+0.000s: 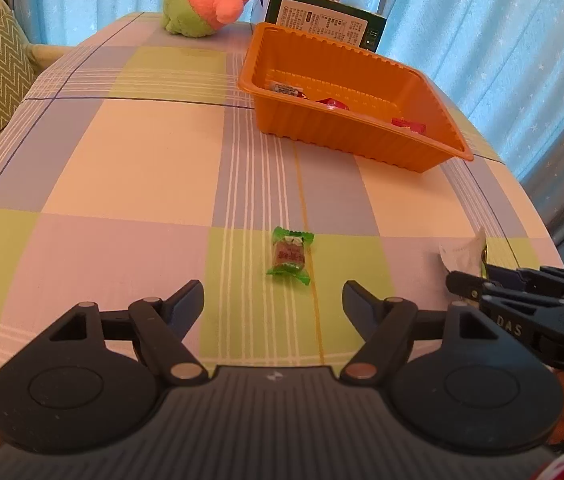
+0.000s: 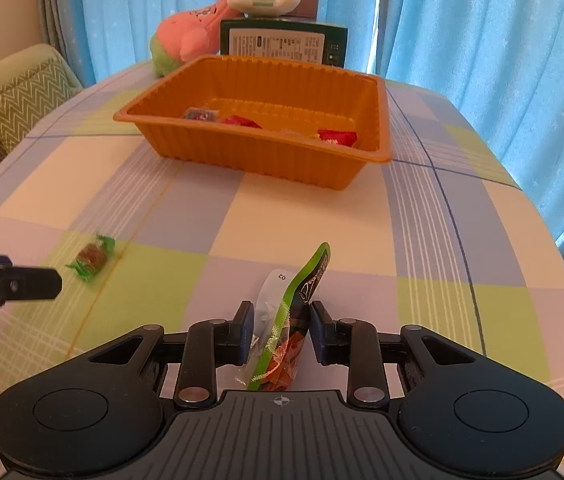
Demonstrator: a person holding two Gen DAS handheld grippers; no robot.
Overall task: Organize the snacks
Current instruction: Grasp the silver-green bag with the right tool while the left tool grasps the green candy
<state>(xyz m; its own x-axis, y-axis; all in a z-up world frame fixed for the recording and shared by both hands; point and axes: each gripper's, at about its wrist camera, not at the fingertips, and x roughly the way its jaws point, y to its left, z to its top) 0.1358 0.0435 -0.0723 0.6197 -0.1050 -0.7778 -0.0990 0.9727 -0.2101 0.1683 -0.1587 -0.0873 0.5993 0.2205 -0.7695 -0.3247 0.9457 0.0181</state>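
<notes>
The right gripper (image 2: 280, 316) is pinched on a green snack packet (image 2: 295, 312) just above the checked tablecloth (image 2: 321, 216) and should next carry it to the orange tray (image 2: 242, 152), while the left gripper (image 1: 273, 298) waits wide apart near the green candy (image 1: 289, 255)

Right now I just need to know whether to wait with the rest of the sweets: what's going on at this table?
A person is sorting snacks with two handheld grippers. The right gripper has a green snack packet standing on edge between its fingers, pressed from both sides. The left gripper is open and points at a green-wrapped candy lying on the checked tablecloth, not touching it. The orange tray further back already holds a few wrapped sweets.
</notes>
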